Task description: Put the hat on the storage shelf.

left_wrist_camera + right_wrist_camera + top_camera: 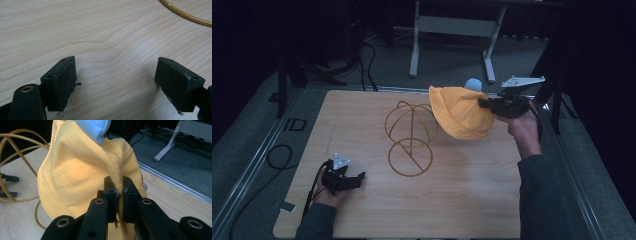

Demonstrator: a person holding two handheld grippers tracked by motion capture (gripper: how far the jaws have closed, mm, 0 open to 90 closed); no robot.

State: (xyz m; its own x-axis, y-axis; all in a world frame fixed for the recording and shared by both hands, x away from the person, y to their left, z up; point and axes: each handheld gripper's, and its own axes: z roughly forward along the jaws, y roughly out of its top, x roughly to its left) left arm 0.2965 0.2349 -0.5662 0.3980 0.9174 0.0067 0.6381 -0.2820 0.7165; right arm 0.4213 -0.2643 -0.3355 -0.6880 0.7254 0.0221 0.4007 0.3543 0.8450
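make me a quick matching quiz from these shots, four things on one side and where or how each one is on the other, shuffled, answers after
Things:
1. yellow hat
2. wire stand
3. left gripper
4. right gripper

States:
A. jaws wide apart, low over bare wood at the near left of the table
B. stands bare in the middle of the table
C. held up off the table beside the stand, pinched at a fold of cloth
D. jaws closed on yellow cloth at the far right

Pairs: 1-C, 2-B, 3-A, 4-D

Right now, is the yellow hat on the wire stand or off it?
Off. The right tongs hold the yellow hat pinched, lifted beside the wire stand.
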